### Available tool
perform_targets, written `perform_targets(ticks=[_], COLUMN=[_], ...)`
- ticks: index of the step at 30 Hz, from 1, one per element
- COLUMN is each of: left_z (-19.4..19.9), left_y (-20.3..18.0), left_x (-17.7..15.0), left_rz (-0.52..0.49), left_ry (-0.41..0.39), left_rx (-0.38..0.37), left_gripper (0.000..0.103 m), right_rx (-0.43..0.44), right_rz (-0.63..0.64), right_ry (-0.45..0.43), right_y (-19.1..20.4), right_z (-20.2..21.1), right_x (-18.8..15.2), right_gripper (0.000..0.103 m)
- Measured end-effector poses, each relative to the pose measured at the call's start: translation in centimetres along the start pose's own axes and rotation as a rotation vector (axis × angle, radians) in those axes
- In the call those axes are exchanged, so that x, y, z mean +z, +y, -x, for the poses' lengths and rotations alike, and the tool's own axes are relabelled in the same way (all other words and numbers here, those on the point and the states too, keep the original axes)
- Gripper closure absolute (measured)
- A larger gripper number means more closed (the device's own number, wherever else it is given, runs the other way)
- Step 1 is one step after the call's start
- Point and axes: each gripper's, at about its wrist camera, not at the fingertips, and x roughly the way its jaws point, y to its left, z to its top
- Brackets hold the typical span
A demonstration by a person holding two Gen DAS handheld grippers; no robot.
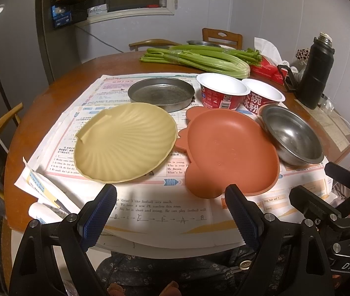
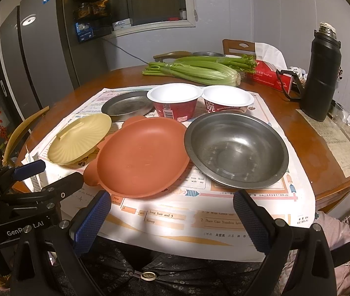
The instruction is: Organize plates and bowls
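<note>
- while the left claw [image 1: 170, 212] hangs wide apart and holds nothing above the table's near edge, its wrist view shows printed paper sheets [image 1: 150, 212] spread over the round wooden table [image 1: 37, 113].
- on the sheets, the yellow shell plate [image 1: 125, 143] lies toward the left side, just beside the orange plate [image 1: 229, 150]; the steel bowl [image 1: 293, 135] sits tilted toward the right edge, its rim close to the orange plate.
- behind them stand the steel pan [image 1: 161, 93] and two red paper cups [image 1: 224, 91], side by side, rims touching.
- at the far edge lie celery [image 1: 199, 58], a red tissue box [image 1: 268, 70] and a black flask [image 1: 316, 74].
- the right claw [image 1: 323, 185] shows at this view's right edge; from here i cannot tell its gap.
- from the right wrist view, the right claw [image 2: 172, 212] is spread wide and bare above the near edge, facing the orange plate [image 2: 143, 157] and steel bowl [image 2: 236, 150].
- the yellow shell plate [image 2: 81, 138] lies left of them, the steel pan [image 2: 128, 104] and red paper cups [image 2: 175, 101] behind.
- the left claw [image 2: 49, 175] juts in at the left, fingers apart.
</note>
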Motion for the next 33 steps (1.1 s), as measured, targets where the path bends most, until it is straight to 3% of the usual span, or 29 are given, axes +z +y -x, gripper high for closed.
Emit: perform_targets(ticks=[14,26,29,33], left_z=[-0.1,-0.6,-0.9,-1.5], left_y=[1.8,8.6,10.0,11.3], left_x=[0.2,1.0,1.2,1.8], left_rz=[0.046,0.236,0.266,0.284], left_ry=[-0.005,-0.011,0.003,0.017], left_rx=[0.009,0.039,0.04,0.035], left_gripper=[0.013,0.013,0.013,0.013], right_rx=[0.018,0.085,0.158,0.163], right_rz=[0.021,0.169,0.193,0.243], right_ry=[-0.024,-0.042,-0.023,-0.026], right_y=[0.3,4.0,5.2,6.9], right_z=[0.2,-1.1,-1.9,-3.2], right_x=[1.0,4.1,5.6,7.3], right_gripper=[0.003,0.003,0.006,0.006])
